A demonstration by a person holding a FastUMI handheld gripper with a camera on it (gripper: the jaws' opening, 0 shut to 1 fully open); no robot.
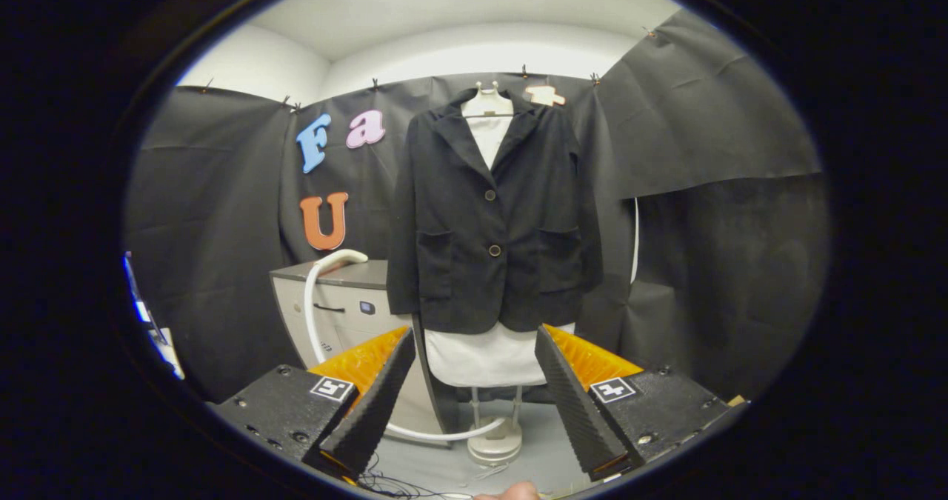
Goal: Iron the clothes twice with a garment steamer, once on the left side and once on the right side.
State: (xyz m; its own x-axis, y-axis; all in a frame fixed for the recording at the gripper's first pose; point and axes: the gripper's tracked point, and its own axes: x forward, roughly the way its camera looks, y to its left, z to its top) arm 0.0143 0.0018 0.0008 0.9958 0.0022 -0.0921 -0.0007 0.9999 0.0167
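Steamer hose of white ribbed plastic (pixel 315 315) is seen looping down from the top of a pale grey cabinet (pixel 348 307) to the floor, left of the stand's round white base (pixel 495 444). Nearest the camera, the gripper (pixel 474 404) is held with its fingers spread wide and nothing between them. Beyond the fingers, a black buttoned blazer (pixel 492 218) is hung on a white board-shaped hanger form (pixel 485 355), well above that base, before the black cloth wall (pixel 703 189).

One black jacket (pixel 492 218) is hanging on one white form (pixel 489 355), showing two buttons (pixel 490 195). One white hose (pixel 315 315) is looping beside one cabinet (pixel 348 315).
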